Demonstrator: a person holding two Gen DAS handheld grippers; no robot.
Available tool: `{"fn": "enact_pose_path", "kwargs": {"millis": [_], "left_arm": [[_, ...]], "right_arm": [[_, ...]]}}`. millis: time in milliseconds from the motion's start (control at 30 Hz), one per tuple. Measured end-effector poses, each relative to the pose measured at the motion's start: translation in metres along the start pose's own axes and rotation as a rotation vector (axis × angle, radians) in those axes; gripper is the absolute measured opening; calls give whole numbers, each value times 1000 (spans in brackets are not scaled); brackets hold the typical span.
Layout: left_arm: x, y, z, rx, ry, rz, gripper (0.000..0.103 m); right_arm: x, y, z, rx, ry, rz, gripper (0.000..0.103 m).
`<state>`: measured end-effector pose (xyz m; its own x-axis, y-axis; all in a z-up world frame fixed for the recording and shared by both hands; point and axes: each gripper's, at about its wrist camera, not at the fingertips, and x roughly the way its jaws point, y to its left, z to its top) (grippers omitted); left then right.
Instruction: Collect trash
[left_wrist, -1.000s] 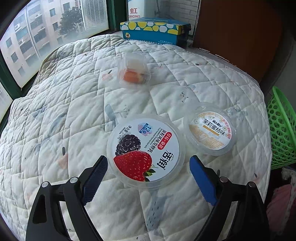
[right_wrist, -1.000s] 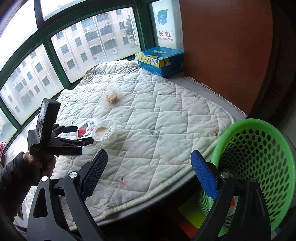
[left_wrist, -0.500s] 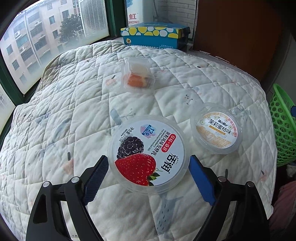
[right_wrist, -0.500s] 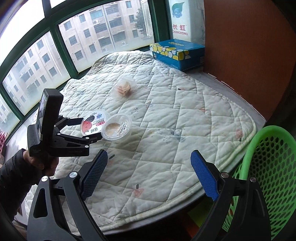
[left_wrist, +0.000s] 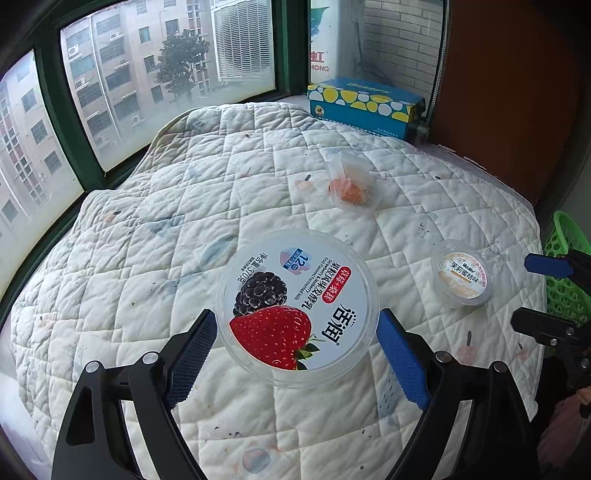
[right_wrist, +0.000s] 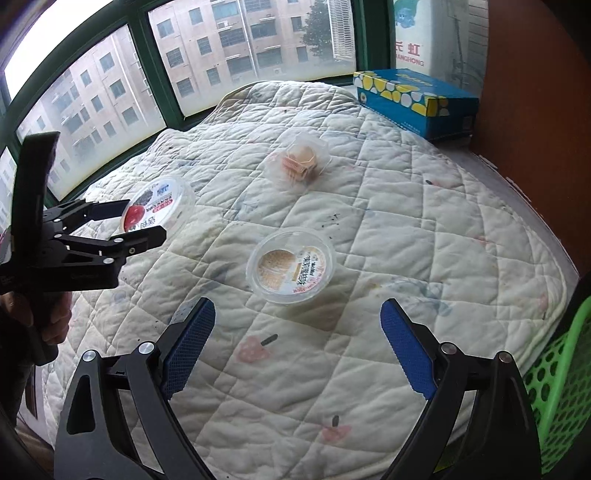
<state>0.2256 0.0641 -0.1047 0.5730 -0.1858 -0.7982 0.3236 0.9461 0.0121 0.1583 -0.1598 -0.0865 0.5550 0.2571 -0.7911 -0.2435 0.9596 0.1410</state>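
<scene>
A big yogurt tub (left_wrist: 295, 302) with a strawberry and blackberry lid sits between the blue pads of my left gripper (left_wrist: 297, 317), which is shut on its rim. In the right wrist view the tub (right_wrist: 159, 201) hangs off the quilt in that gripper (right_wrist: 142, 220). A small round cup (right_wrist: 291, 271) with a beige lid lies on the quilt just ahead of my right gripper (right_wrist: 297, 306), which is open and empty. That cup (left_wrist: 461, 273) also shows right of the tub, with the right gripper (left_wrist: 524, 291) beside it. A clear pack with an orange snack (left_wrist: 352, 184) lies farther back.
A white quilted cover (right_wrist: 406, 229) drapes the round table. A green mesh basket (right_wrist: 561, 387) stands off the right edge, low. A blue and yellow tissue box (right_wrist: 413, 99) rests by the window. A brown panel closes the right side. A hand (right_wrist: 51, 317) holds the left tool.
The left gripper has come up and away from the small cup with the yogurt tub in it. The right gripper has moved in over the quilt towards the small cup.
</scene>
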Motion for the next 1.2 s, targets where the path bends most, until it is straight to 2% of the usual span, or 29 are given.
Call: {"fn": "enact_pose_path", "kwargs": {"millis": [333, 433, 567, 900, 1200], "left_arm": [[-11, 17, -6, -48, -7, 15, 84], [-12, 17, -7, -48, -6, 15, 84], [-13, 15, -7, -52, -8, 12, 84], [-24, -2, -5, -41, -22, 2, 84], [-43, -40, 4, -4, -47, -19, 84]], "right_arm": [[49, 9, 15, -24, 50, -34, 89], [57, 8, 17, -19, 61, -44, 84], [61, 7, 19, -6, 74, -43, 67], [18, 1, 6, 8, 34, -47, 67], [-36, -17, -17, 16, -20, -99, 67]]}}
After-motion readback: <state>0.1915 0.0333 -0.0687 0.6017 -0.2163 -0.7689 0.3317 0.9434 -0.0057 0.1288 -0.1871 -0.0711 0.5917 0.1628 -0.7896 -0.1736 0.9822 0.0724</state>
